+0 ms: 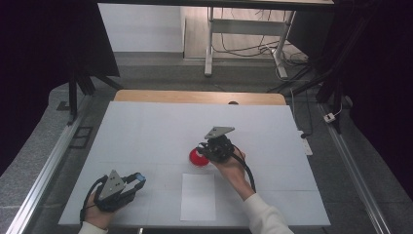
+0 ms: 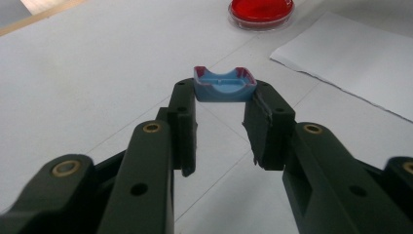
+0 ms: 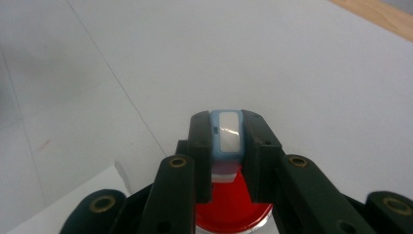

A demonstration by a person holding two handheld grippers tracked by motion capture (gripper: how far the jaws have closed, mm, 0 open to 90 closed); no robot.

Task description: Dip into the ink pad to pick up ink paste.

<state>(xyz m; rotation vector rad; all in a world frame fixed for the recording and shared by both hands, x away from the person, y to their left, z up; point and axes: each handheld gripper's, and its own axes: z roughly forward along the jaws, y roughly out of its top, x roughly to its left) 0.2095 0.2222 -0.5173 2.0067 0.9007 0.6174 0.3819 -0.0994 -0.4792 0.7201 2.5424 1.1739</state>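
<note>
On the white bench (image 1: 146, 131) the left tongs (image 2: 225, 100) rest low near the 7 o'clock corner, and they are closed on a small blue tray (image 2: 224, 85). This tray is a shallow curved piece with dark red stains along its rim, and it sits between the two tips, with its open side facing up. In the high view the same left tongs (image 1: 138, 179) show the blue piece at their front end, pointing toward 3 o'clock.

The right tongs (image 3: 227, 134) are a little past the middle of the bench, toward 5 o'clock. They are closed on a small blue block (image 3: 227, 138) with a pale shiny face, held upright between the tips. Directly under it is a round red dish (image 3: 233, 208), a clear dish with red content inside. If the block touches the red surface, I cannot tell. In the high view the right tongs (image 1: 204, 147) are over the right edge of the red dish (image 1: 197, 157).

A white sheet of paper (image 1: 198, 196) lies flat at 6 o'clock from the dish, just beside it. From the left gripper view the dish (image 2: 261, 10) is well apart from the blue tray, toward 1 o'clock, and the paper (image 2: 350, 53) lies near it.
</note>
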